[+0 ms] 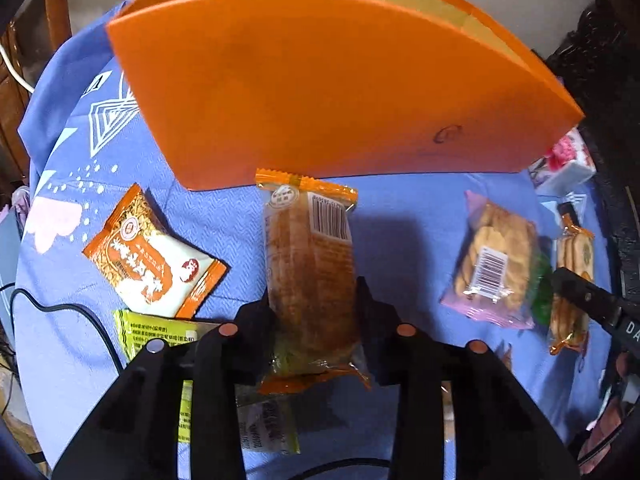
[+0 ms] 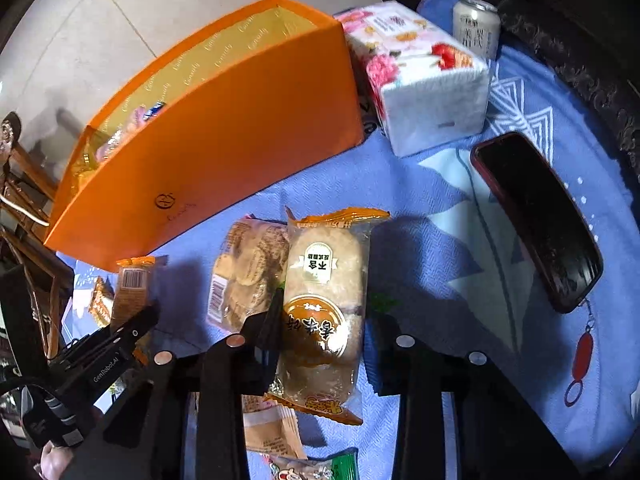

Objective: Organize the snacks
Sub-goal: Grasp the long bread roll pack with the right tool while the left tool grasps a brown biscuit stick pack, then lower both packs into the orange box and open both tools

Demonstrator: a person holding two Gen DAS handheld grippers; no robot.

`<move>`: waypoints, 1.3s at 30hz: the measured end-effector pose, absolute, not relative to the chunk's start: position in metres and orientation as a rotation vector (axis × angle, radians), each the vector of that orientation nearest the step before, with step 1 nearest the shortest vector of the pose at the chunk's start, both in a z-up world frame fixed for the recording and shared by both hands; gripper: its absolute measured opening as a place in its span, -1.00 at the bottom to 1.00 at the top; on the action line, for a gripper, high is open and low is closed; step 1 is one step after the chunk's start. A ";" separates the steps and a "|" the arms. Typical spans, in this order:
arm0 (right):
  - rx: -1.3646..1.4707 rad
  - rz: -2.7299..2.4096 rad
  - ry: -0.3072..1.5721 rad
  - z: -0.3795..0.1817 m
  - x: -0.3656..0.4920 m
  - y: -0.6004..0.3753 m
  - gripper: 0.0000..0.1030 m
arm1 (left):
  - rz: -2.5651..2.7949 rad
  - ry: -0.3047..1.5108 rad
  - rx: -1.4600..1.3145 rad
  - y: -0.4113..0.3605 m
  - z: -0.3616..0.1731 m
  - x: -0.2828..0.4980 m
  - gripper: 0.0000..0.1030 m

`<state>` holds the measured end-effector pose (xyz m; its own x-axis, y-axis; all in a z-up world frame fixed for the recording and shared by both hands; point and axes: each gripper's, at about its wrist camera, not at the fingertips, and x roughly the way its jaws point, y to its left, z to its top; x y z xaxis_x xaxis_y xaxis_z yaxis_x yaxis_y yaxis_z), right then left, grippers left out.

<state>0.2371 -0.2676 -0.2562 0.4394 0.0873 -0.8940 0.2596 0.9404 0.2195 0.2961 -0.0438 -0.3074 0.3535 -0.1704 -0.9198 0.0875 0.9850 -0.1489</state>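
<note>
**A:** How far along is the snack sorting?

**B:** Partway, I'd judge. The orange box (image 2: 208, 148) stands open on the blue tablecloth (image 2: 460, 248), and a few wrapped snacks show inside it at its left end. Plenty is not yet in.

**A:** What are the grippers doing?

**B:** Both are clamped on packets. The left gripper (image 1: 314, 312) is closed around a long brown cake in an orange-edged wrapper (image 1: 310, 276), barcode side up, just in front of the box wall. The right gripper (image 2: 320, 332) pinches a pale round pastry packet (image 2: 326, 304) with an orange label. Whether either packet has left the cloth, I can't tell.

**A:** And what remains loose?

**B:** In the left wrist view, an orange-and-white packet (image 1: 150, 256) and a yellow-green packet (image 1: 160, 336) lie to the left, with a pink-edged pack of biscuits (image 1: 494, 264) to the right. The right wrist view shows another tan packet (image 2: 272, 428) and a green-edged one (image 2: 316, 468) under the gripper.

**A:** Anything else on the table?

**B:** A floral tissue pack (image 2: 420, 76), a drink can (image 2: 476, 26) and a dark phone (image 2: 536, 220), well apart from the snacks.
</note>
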 end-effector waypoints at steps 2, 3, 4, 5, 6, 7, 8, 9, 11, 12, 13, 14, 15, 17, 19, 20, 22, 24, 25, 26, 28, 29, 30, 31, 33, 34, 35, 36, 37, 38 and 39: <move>0.342 -0.092 1.097 -0.247 0.231 -0.267 -0.33 | -0.184 1.177 -0.106 -0.040 -0.300 0.290 -0.31; 0.336 -0.084 1.087 -0.243 0.228 -0.266 -0.33 | -0.192 1.160 -0.115 -0.038 -0.294 0.286 -0.31; 0.331 -0.073 1.073 -0.238 0.224 -0.265 -0.33 | -0.198 1.150 -0.118 -0.037 -0.290 0.283 -0.31; 0.327 -0.064 1.063 -0.233 0.221 -0.264 -0.33 | -0.206 1.133 -0.121 -0.036 -0.283 0.279 -0.31; 0.321 -0.057 1.053 -0.229 0.217 -0.262 -0.33 | -0.215 1.119 -0.125 -0.036 -0.276 0.274 -0.31; 0.309 -0.047 1.038 -0.224 0.214 -0.260 -0.33 | -0.221 1.108 -0.128 -0.036 -0.270 0.269 -0.31; 0.297 -0.040 1.026 -0.220 0.211 -0.258 -0.33 | -0.228 1.096 -0.130 -0.036 -0.263 0.265 -0.31; 0.286 -0.034 1.018 -0.217 0.209 -0.256 -0.33 | -0.233 1.087 -0.133 -0.036 -0.256 0.264 -0.31; 0.279 -0.019 1.005 -0.210 0.204 -0.254 -0.33 | -0.240 1.073 -0.135 -0.035 -0.243 0.258 -0.31; 0.280 -0.014 1.002 -0.209 0.205 -0.252 -0.33 | -0.242 1.064 -0.132 -0.035 -0.239 0.255 -0.31; 0.279 -0.008 0.997 -0.206 0.203 -0.252 -0.33 | -0.242 1.054 -0.125 -0.035 -0.234 0.252 -0.31; 0.277 -0.003 0.992 -0.204 0.202 -0.250 -0.33 | -0.244 1.045 -0.118 -0.034 -0.228 0.251 -0.31; 0.277 0.001 0.987 -0.202 0.202 -0.249 -0.33 | -0.247 1.040 -0.114 -0.033 -0.224 0.250 -0.31; 0.276 0.008 0.980 -0.198 0.201 -0.245 -0.33 | -0.252 1.032 -0.112 -0.029 -0.217 0.247 -0.31; 0.279 0.014 0.971 -0.194 0.201 -0.243 -0.33 | -0.252 1.021 -0.111 -0.030 -0.210 0.246 -0.31; 0.280 0.020 0.963 -0.190 0.200 -0.242 -0.33 | -0.253 1.012 -0.112 -0.031 -0.205 0.245 -0.31; 0.277 0.033 0.945 -0.181 0.201 -0.239 -0.33 | -0.255 0.985 -0.110 -0.032 -0.190 0.246 -0.31; 0.265 0.043 0.918 -0.171 0.203 -0.236 -0.33 | -0.251 0.966 -0.103 -0.035 -0.179 0.251 -0.31; 0.260 0.051 0.900 -0.164 0.206 -0.234 -0.33 | -0.245 0.953 -0.099 -0.036 -0.171 0.256 -0.31; 0.258 0.057 0.886 -0.158 0.209 -0.232 -0.33 | -0.241 0.943 -0.097 -0.037 -0.165 0.259 -0.31; 0.268 0.073 0.865 -0.146 0.217 -0.231 -0.33 | -0.234 0.917 -0.093 -0.037 -0.150 0.270 -0.31; 0.273 0.080 0.855 -0.140 0.223 -0.230 -0.33 | -0.231 0.906 -0.092 -0.037 -0.144 0.275 -0.31; 0.268 0.087 0.838 -0.133 0.230 -0.229 -0.33 | -0.227 0.891 -0.086 -0.037 -0.137 0.282 -0.31; 0.260 0.090 0.824 -0.127 0.236 -0.227 -0.33 | -0.225 0.877 -0.084 -0.037 -0.130 0.289 -0.31; 0.238 0.102 0.792 -0.113 0.252 -0.223 -0.33 | -0.223 0.856 -0.088 -0.036 -0.119 0.302 -0.31; 0.230 0.106 0.778 -0.106 0.260 -0.222 -0.33 | -0.224 0.849 -0.093 -0.036 -0.114 0.309 -0.31; 0.225 0.111 0.768 -0.102 0.265 -0.221 -0.33 | -0.224 0.840 -0.098 -0.036 -0.107 0.317 -0.31; 0.211 0.117 0.751 -0.095 0.276 -0.219 -0.33 | -0.224 0.832 -0.100 -0.036 -0.103 0.326 -0.31; 0.201 0.119 0.741 -0.092 0.282 -0.219 -0.33 | -0.224 0.823 -0.098 -0.036 -0.098 0.334 -0.31; 0.190 0.121 0.729 -0.087 0.291 -0.218 -0.33 | -0.219 0.810 -0.091 -0.036 -0.093 0.345 -0.31; 0.181 0.125 0.719 -0.083 0.299 -0.217 -0.33 | -0.215 0.799 -0.086 -0.036 -0.088 0.354 -0.31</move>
